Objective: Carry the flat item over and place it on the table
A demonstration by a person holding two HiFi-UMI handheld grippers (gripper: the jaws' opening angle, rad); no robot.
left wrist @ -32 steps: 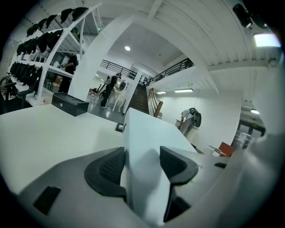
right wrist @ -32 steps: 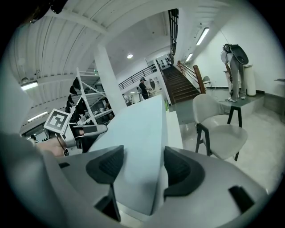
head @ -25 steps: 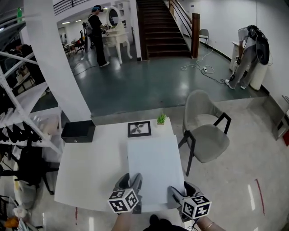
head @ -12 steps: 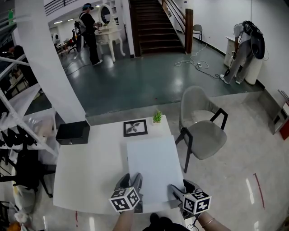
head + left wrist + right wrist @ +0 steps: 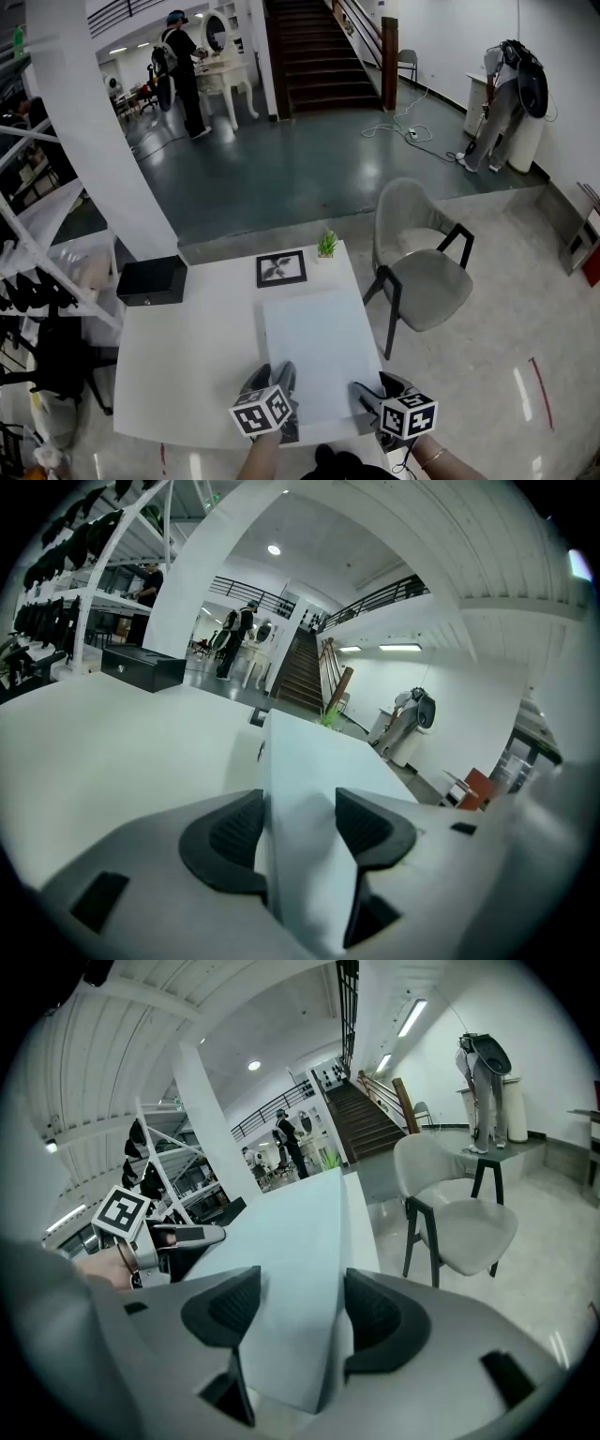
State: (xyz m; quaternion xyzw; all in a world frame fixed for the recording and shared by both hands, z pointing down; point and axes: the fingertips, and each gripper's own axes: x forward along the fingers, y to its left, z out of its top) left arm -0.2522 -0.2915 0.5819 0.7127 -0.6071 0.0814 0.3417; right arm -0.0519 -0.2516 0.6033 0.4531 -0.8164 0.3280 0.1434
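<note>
A flat white board (image 5: 319,356) lies lengthwise over the white table (image 5: 187,366), reaching toward the far edge. Its near end is held at both corners. My left gripper (image 5: 278,398) is shut on the board's near left edge, and my right gripper (image 5: 367,403) is shut on its near right edge. In the left gripper view the board (image 5: 309,789) runs out from between the black pads (image 5: 234,834). The right gripper view shows the board (image 5: 300,1269) clamped the same way, with the left gripper (image 5: 159,1237) beyond it.
A framed picture (image 5: 281,268) and a small green plant (image 5: 326,245) sit at the table's far edge; a black box (image 5: 151,280) sits at its far left corner. A grey chair (image 5: 417,272) stands to the right, shelving (image 5: 37,262) to the left. People stand in the background.
The board and both grippers have moved slightly forward over the table; the view has shifted a little closer. Both grips are unchanged.
</note>
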